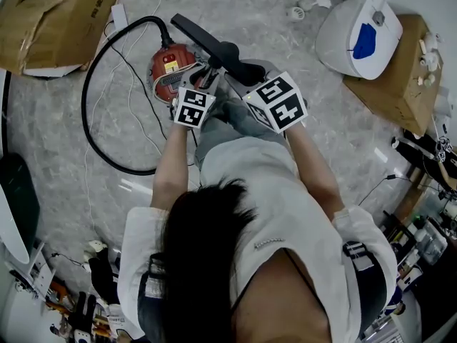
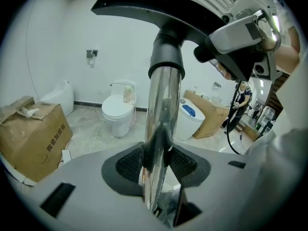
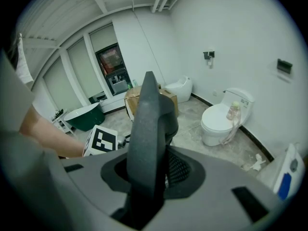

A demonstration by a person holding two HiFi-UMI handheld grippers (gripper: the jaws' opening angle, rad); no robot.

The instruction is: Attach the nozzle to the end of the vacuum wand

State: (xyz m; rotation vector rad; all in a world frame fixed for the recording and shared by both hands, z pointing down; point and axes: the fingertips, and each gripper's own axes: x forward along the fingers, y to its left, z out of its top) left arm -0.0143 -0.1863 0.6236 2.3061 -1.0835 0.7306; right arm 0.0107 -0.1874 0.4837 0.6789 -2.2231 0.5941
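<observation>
A black floor nozzle (image 1: pixel 214 43) sits on the end of a shiny metal wand (image 2: pixel 161 119), joined by a black collar (image 2: pixel 166 59). In the left gripper view the wand rises between the pads of my left gripper (image 2: pixel 156 165), which is shut on it, up to the wide nozzle head (image 2: pixel 159 13). My right gripper (image 3: pixel 147 174) is shut on the nozzle's black neck (image 3: pixel 147 138). In the head view both grippers, left (image 1: pixel 206 84) and right (image 1: pixel 250 84), are held close together over my lap. The joint itself is hidden there.
The red vacuum body (image 1: pixel 171 66) lies on the marble floor with its black hose (image 1: pixel 89 113) looped to the left. A cardboard box (image 1: pixel 50 20) is at top left. A white toilet (image 1: pixel 360 38) rests beside another box (image 1: pixel 396 73) at right. A mounted toilet (image 2: pixel 118 114) stands by the wall.
</observation>
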